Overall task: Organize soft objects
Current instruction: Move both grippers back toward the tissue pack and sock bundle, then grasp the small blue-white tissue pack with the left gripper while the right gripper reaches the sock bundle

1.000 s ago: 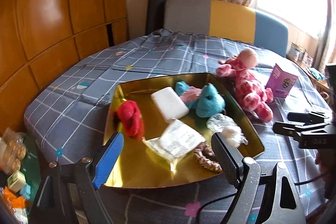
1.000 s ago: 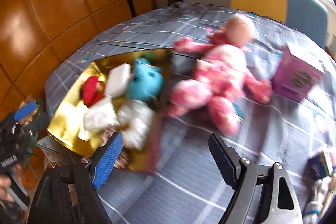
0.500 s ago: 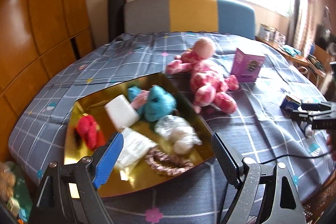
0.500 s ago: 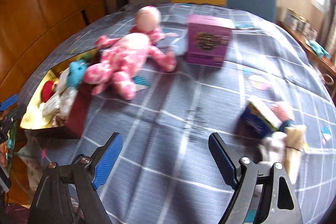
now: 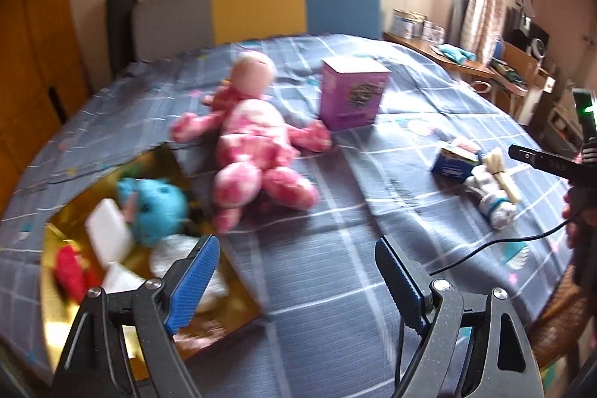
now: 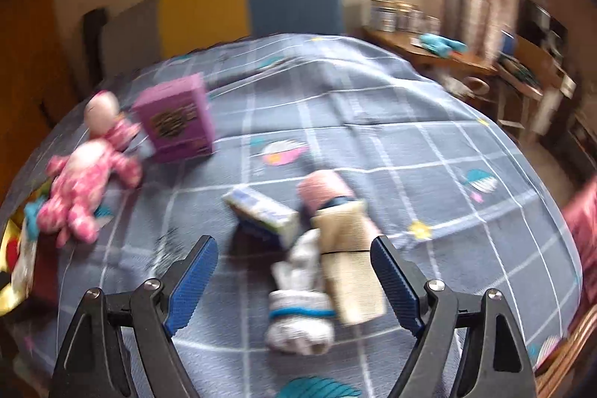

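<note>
Above bedspread (image 6: pixel 335 107), both tools gaping, down-tilted.

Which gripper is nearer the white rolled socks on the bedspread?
Right. The right gripper hangs just above the white rolled socks, which show between its open fingers. The left gripper is off beside the gold tray, the socks well to its right.

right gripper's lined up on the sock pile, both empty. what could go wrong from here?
1. The white sock roll, beige sock and small blue box lie touching; the open right gripper may pinch two at once or drag the box.
2. The gold tray already looks crowded, and the pink doll still lies outside it; added items could spill over the rim.
</note>
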